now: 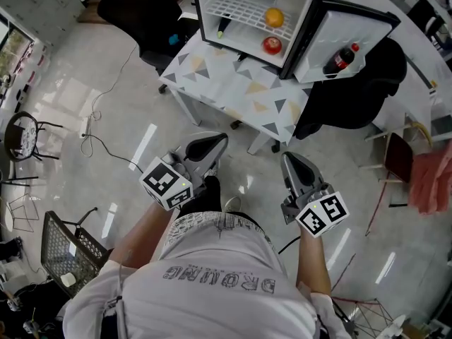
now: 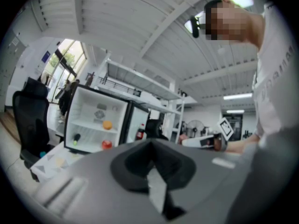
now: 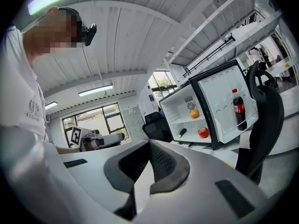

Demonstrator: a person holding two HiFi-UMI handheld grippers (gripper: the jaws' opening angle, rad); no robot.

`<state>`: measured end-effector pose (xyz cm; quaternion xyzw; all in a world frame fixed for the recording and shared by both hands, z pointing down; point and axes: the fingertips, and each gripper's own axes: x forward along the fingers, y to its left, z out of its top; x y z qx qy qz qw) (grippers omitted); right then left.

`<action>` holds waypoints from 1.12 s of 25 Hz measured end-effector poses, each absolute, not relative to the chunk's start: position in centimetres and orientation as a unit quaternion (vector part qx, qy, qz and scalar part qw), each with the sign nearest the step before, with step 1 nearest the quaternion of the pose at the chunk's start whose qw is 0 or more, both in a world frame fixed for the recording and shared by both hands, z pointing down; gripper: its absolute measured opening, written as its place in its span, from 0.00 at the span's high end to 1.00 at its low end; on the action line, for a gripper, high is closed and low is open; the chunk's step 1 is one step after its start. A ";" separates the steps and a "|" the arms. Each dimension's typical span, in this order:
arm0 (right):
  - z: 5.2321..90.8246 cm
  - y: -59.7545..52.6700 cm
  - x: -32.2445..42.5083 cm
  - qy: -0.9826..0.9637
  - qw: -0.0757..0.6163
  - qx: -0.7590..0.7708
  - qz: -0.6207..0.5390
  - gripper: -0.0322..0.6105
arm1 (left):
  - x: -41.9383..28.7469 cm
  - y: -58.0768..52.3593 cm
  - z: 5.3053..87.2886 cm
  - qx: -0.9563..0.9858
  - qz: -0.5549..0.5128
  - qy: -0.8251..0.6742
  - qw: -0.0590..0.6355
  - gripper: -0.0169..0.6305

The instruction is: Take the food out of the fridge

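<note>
Four things show in the open fridge (image 1: 304, 30), and only one bears a label: the cola bottle (image 1: 340, 59) has a red band, but its writing is too small to read. The grey print on the person's white shirt (image 1: 212, 281) appears upside down in the head view, and I cannot make it out with certainty. Each gripper carries a cube with black-and-white square markers.

The left gripper (image 1: 219, 141) has its jaws pressed together with nothing between them. The right gripper (image 1: 289, 159) is also closed and empty. Both hang side by side over the floor, pointing toward the fridge and well apart from it.

The fridge stands on a white surface (image 1: 233, 90) patterned with triangles, its door swung wide to the right. An orange (image 1: 274, 18) sits on the wire shelf. Below it, a round red fruit (image 1: 272, 45) rests on the fridge floor toward the right. At the left, a slim dark thing with a green end (image 1: 223, 25) lies tilted, green end low and toward the front. The cola bottle stands upright in the door shelf, long axis vertical, red cap up.
</note>
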<state>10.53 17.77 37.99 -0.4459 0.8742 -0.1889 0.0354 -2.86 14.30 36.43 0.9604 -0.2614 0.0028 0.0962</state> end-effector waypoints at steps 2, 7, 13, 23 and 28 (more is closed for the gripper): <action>38.3 16.7 10.5 0.872 0.032 -0.448 -0.194 0.95 | -2.9 13.2 36.5 0.960 0.004 -0.261 0.097 0.97; 38.9 13.8 10.3 0.869 0.024 -0.452 -0.201 0.95 | -3.1 9.9 36.9 0.960 0.001 -0.260 0.104 0.97; 39.3 9.7 9.9 0.866 0.022 -0.455 -0.208 0.95 | -3.4 5.7 37.4 0.961 0.005 -0.255 0.111 0.97; 39.4 3.3 8.3 0.857 0.011 -0.469 -0.212 0.95 | -4.5 -1.2 37.7 0.964 0.003 -0.237 0.119 0.97; 39.3 0.1 7.3 0.850 0.004 -0.482 -0.212 0.95 | -5.4 -4.6 37.6 0.966 0.001 -0.226 0.123 0.97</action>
